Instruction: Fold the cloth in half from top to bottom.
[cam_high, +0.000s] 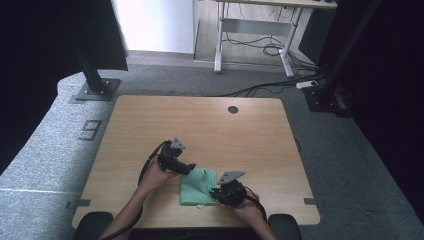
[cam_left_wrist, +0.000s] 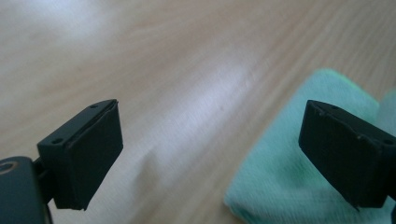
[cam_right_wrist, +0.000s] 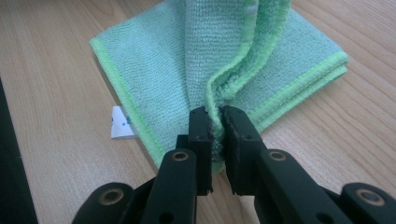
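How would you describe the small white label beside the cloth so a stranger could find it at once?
Start at the light wooden table and find the folded green microfibre cloth near its front edge. The small white label pokes out flat from under the cloth's bright green hem, the only white, paper-like thing there.

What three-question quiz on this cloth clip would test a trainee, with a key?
1. True or false: the right tongs are shut on a fold of the green cloth.
2. The left tongs are: A) shut on the cloth, B) open with nothing between them, C) shut on the white tag.
3. On which surface does the cloth lie?

Key:
1. True; the jaws pinch a raised edge of the cloth.
2. B; the jaws stand wide above the table, beside the cloth.
3. The wooden table; a white tag pokes out from under the cloth.
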